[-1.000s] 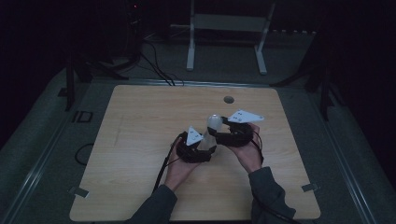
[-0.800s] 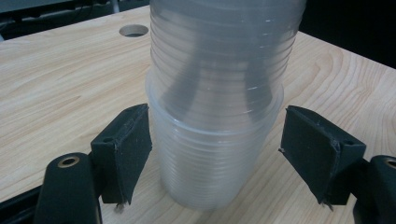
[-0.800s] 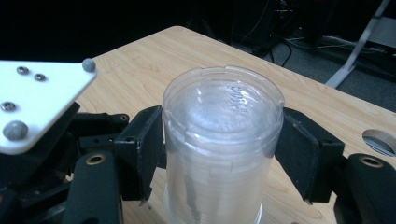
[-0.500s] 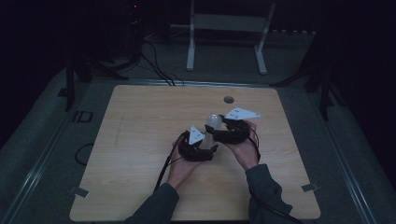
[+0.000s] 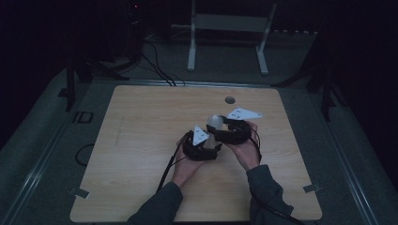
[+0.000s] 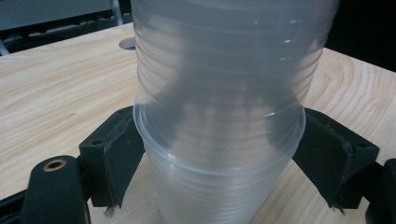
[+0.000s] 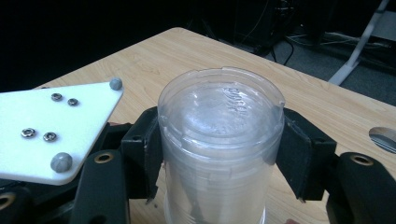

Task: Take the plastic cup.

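Since the earlier frames both grippers have shifted a little toward the far side of the table point(image 5: 141, 140), and the stack of clear plastic cups point(image 5: 213, 127) stands between them near the middle. On my left gripper point(image 6: 219, 154) the jaws have just been opening; they now stand apart beside the lower cup point(image 6: 219, 186), and I cannot tell if the pads touch its rim. On my right gripper point(image 7: 219, 154) the jaws have just been closing and now clamp the upper cup point(image 7: 219, 130). I judge the right one is taking over, perhaps to pull a cup off.
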`<state>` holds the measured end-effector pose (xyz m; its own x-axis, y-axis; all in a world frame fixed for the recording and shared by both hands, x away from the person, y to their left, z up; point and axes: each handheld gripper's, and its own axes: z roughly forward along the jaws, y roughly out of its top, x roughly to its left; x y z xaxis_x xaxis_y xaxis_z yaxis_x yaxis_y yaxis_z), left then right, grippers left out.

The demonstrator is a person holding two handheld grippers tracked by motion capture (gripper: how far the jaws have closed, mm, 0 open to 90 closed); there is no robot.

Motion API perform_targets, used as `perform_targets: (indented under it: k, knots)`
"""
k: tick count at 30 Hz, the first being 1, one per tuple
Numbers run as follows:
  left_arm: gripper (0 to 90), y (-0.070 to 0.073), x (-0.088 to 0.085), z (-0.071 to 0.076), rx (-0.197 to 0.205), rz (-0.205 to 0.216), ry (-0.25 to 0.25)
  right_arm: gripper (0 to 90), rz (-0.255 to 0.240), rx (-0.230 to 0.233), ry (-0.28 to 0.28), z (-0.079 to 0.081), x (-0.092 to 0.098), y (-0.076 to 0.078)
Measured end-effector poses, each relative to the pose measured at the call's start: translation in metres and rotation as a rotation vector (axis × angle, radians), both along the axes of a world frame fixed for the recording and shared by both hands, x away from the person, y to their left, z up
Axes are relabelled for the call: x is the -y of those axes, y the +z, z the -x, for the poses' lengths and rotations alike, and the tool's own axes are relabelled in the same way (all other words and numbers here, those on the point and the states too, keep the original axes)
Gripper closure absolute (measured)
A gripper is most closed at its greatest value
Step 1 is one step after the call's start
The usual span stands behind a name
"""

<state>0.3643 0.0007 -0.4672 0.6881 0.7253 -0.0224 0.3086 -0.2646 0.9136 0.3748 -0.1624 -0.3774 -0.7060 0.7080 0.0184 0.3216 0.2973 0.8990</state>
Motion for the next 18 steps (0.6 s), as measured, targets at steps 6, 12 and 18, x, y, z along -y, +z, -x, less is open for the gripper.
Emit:
perform_targets:
  k: [6, 12, 18]
  knots:
    - [20.3, -0.0002, 0.0000, 0.0011, 0.014, -0.007, 0.006, 38.4, -0.002, -0.001, -0.002, 0.0001, 0.0001, 0.0003]
    - [20.4, -0.0004, -0.0005, 0.0013, 0.017, -0.008, 0.004, 38.5, 0.000, 0.002, -0.002, 0.0004, -0.0001, 0.0010]
    - [20.3, -0.0002, -0.0001, 0.0018, 0.018, -0.015, 0.002, 39.0, -0.013, 0.018, -0.006, 0.0011, 0.0008, 0.0047]
